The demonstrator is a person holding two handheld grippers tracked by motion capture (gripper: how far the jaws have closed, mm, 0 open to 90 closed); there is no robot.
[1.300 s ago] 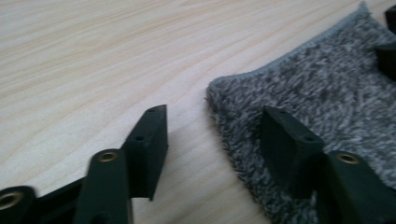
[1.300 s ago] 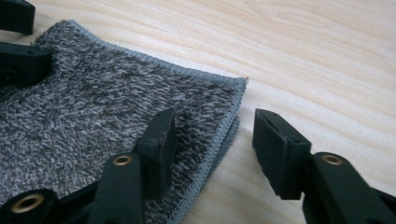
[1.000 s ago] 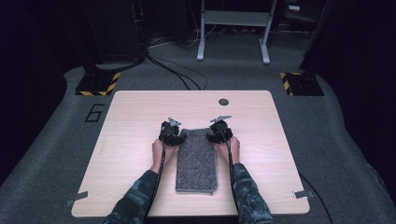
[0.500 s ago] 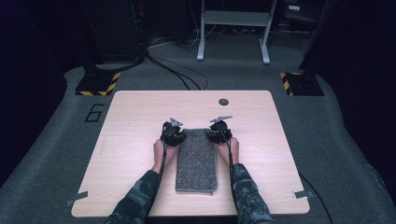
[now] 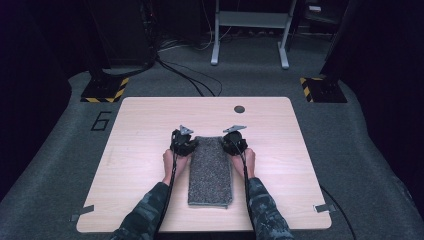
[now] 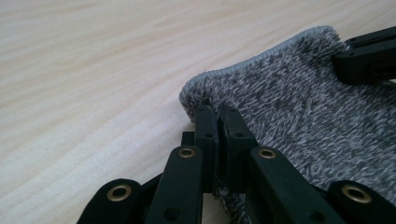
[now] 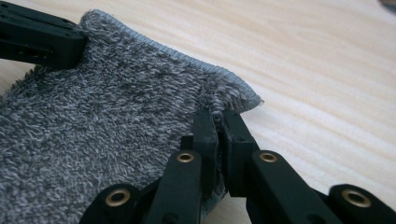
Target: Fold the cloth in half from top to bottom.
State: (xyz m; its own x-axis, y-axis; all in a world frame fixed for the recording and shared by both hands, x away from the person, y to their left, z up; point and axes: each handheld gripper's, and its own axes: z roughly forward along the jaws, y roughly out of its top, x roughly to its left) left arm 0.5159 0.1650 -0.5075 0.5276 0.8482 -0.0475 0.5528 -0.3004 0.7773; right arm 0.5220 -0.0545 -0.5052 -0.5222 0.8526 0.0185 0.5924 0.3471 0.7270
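A folded grey towel lies lengthwise on the middle of the wooden table. My left gripper sits at its far left corner, my right gripper at its far right corner. In the left gripper view the jaws of the left gripper are pressed together on the towel's hemmed corner. In the right gripper view the right gripper is likewise shut on the towel's other far corner, which is pinched up a little. Each view shows the other gripper's black jaw across the cloth.
A small dark round hole sits near the table's far edge. Tape strips mark the near corners. Stand bases with yellow-black tape and cables lie on the grey floor beyond the table. Bare wood spreads on both sides of the towel.
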